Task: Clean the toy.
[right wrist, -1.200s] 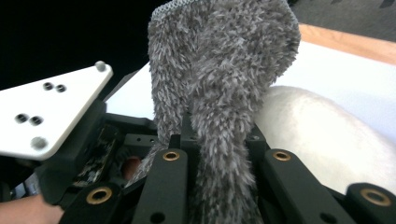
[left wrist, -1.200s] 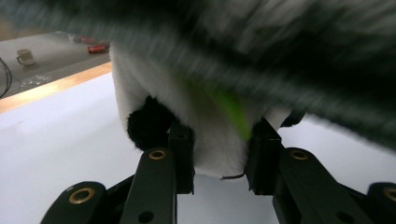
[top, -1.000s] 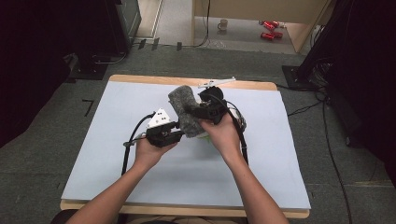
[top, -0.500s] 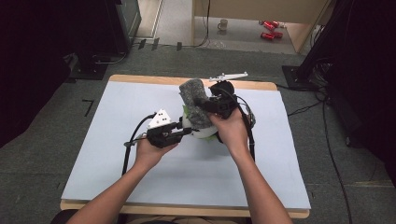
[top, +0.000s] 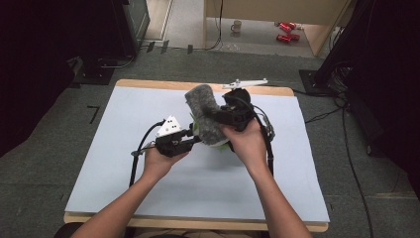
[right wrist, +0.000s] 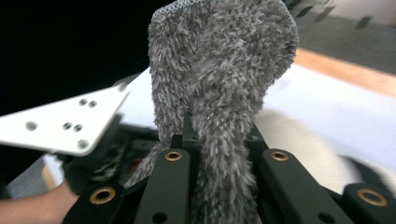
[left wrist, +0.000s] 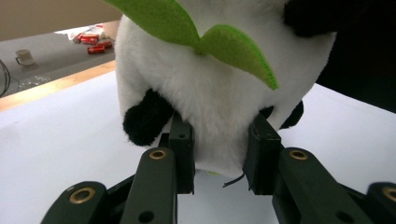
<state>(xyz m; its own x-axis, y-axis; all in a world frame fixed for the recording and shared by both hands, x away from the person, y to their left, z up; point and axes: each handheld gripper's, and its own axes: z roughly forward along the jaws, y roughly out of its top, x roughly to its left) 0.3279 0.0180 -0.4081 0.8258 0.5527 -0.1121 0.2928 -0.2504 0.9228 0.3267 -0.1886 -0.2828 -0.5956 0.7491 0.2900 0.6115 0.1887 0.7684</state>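
The left gripper [left wrist: 219,158] is clamped on the lower body of a plush panda [left wrist: 219,93], its two pads pressed into the white fur between the black feet, and holds the toy above the white-covered desk [top: 198,198]. A green felt leaf [left wrist: 205,32] sits on the toy's front. The right gripper [right wrist: 219,144] is pinched tight on a fold of a shaggy grey cloth [right wrist: 224,70], which stands up out of the jaws. In the high view the cloth [top: 205,111] lies against the far side of the panda, with the right gripper [top: 233,114] just beyond it.

Both pick-ups look done: toy in one gripper, cloth in the other, and the two brought together. What seems left is the wiping or wrapping of the toy with the cloth; from this angle it is hard to tell how much of the fur the cloth covers, so that step is probably only begun. Setting both things back on the desk also remains.
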